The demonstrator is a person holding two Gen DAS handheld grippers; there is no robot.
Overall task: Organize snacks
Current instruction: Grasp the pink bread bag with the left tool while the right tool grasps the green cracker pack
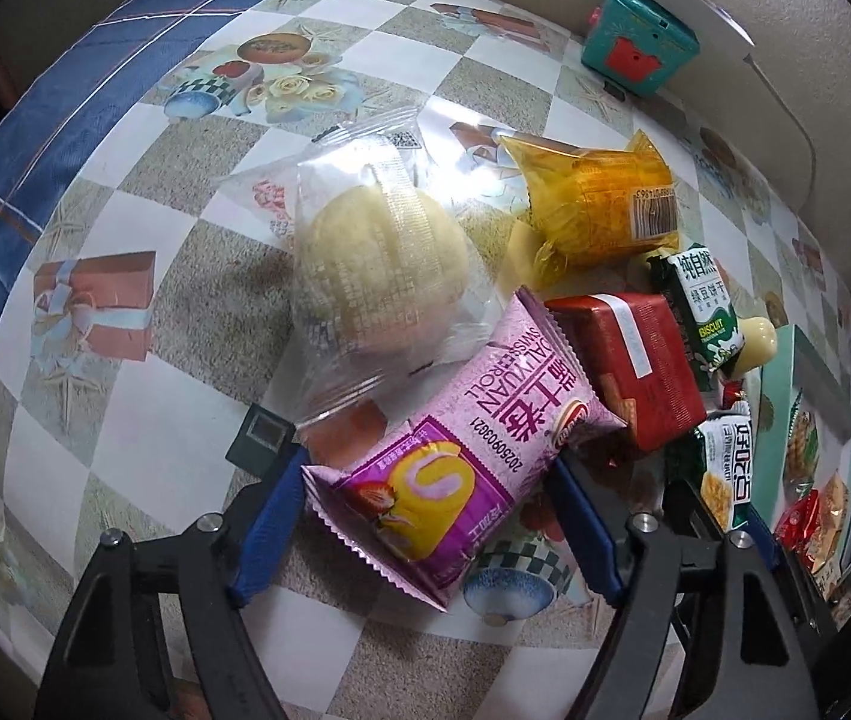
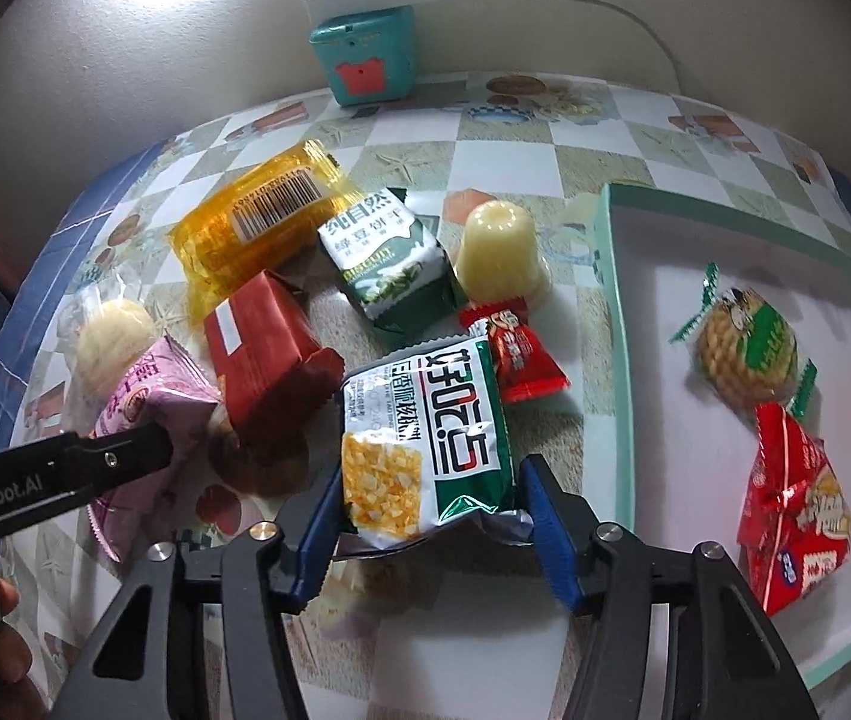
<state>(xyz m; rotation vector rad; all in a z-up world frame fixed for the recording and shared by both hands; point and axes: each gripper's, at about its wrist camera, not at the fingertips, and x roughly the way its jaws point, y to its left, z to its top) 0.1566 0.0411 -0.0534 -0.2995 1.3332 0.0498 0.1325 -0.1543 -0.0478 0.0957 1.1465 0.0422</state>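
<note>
Now each hand-held gripper clamps a snack: left (image 1: 425,474) pink roll packet (image 1: 461,426), right (image 2: 428,510) green-white packet (image 2: 425,438).

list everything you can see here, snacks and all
swiss roll pack: 1, pink, between the left tongs' fingers
corn snack pack: 1, green and white, between the right tongs' fingers
bun in clear wrap: 1, pale yellow, behind the pink pack
yellow pack: 1, amber, far side of the pile
red box: 1, red, pile centre
biscuit pack: 1, green and white, beside the jelly cup
jelly cup: 1, cream, upside down
small red sachet: 1, red, by the tray
tray: 1, teal rim, holds four snacks
teal box: 1, by the wall
left tongs: black, blue pads
right tongs: black, blue pads
</note>
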